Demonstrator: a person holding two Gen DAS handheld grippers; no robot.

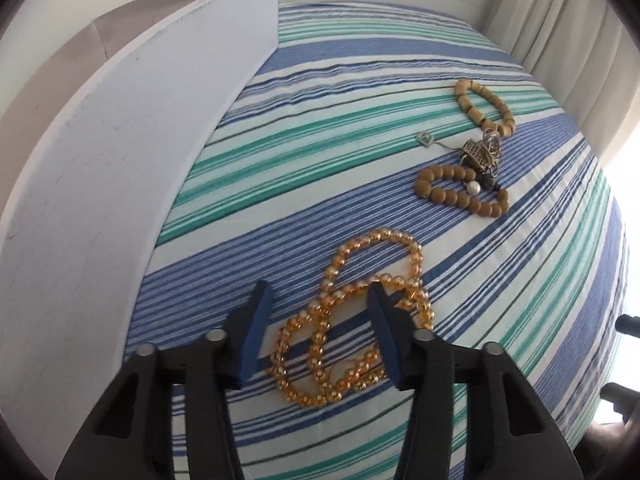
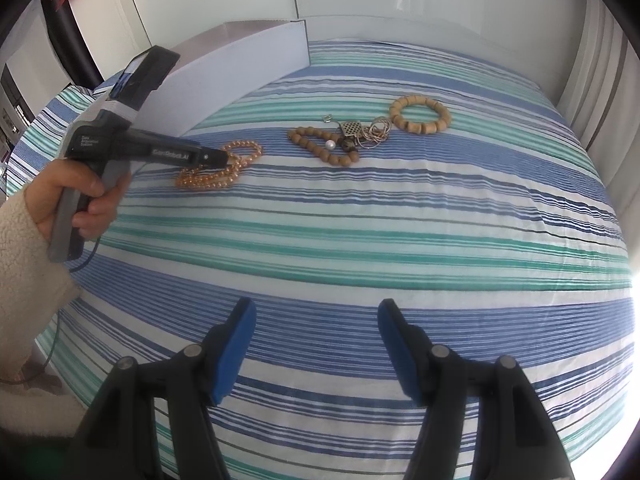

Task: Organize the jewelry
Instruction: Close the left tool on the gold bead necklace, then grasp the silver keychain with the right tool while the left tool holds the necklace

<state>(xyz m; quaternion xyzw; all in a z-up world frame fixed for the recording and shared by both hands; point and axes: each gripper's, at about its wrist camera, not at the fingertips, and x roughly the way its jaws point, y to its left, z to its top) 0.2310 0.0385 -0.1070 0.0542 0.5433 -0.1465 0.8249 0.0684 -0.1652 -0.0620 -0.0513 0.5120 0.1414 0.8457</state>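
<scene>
Glossy amber bead necklace (image 1: 352, 320); matt wooden bracelet (image 1: 484, 106); woven striped cloth (image 1: 360, 92).

The cloth (image 2: 360, 240) is striped blue, teal and white. Both grippers are black with blue pads (image 2: 236, 352). The necklace (image 1: 352, 320) is amber-gold; two bracelets (image 2: 420, 115) are tan wood, one (image 2: 324, 146) with a white pearl. The box (image 1: 120, 152) is white.

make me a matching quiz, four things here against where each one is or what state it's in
1. shiny amber bead necklace
2. chunky tan wooden bead bracelet
3. left tongs
4. right tongs

a. open over bare striped cloth
b. open, straddling beads
c. looped in a heap near the white box
d. farthest right of the jewelry

Pairs: 1-c, 2-d, 3-b, 4-a
</scene>
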